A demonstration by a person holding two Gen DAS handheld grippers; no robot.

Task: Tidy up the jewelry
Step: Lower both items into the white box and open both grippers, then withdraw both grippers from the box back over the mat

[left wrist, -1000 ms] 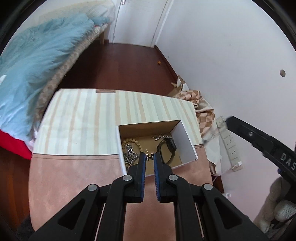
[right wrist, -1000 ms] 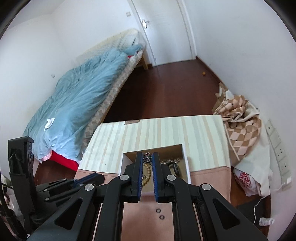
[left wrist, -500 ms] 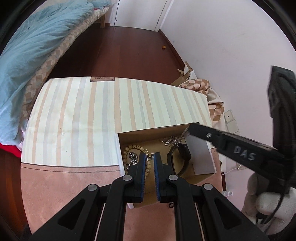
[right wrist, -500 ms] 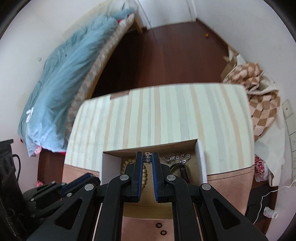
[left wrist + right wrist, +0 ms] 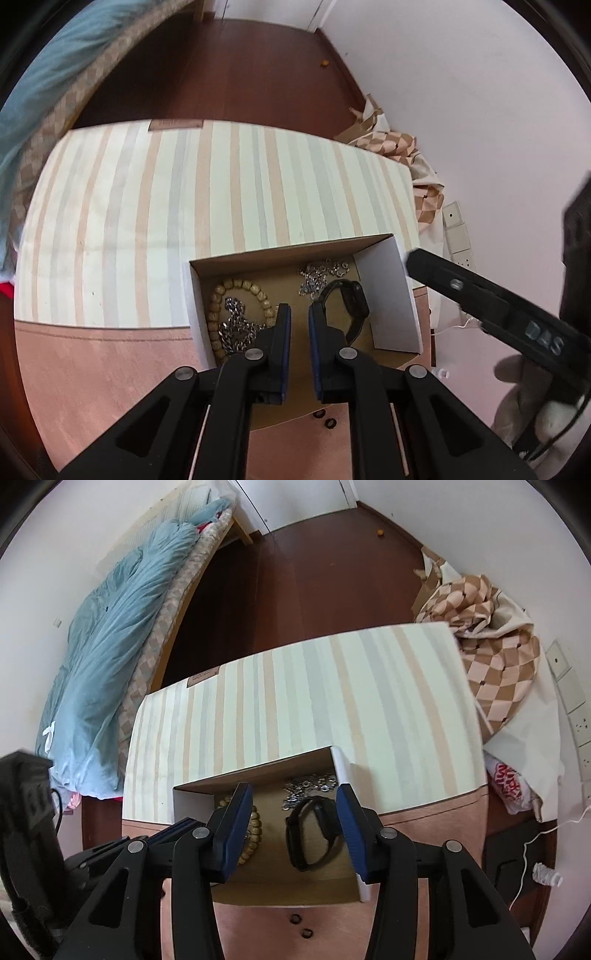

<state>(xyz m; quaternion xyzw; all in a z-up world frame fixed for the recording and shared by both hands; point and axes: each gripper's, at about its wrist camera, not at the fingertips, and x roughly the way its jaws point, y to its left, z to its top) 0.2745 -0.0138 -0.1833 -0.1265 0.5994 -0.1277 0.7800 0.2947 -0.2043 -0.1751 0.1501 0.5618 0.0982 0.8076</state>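
Observation:
An open cardboard box sits on the table's near part. Inside lie a wooden bead bracelet, a silver chain, a second silver chain and a black watch. My left gripper is nearly shut and empty, just above the box's front. My right gripper is open wide and empty over the box, its fingers either side of the watch. Two small dark rings lie on the table in front of the box.
The table has a striped cloth on the far half and a pink surface near me. A bed with a blue duvet stands at the left. A checkered cloth pile and wall sockets are at the right.
My right gripper has opened wide; the small piece it held between its tips is gone from them. Both grippers have moved closer over the box.

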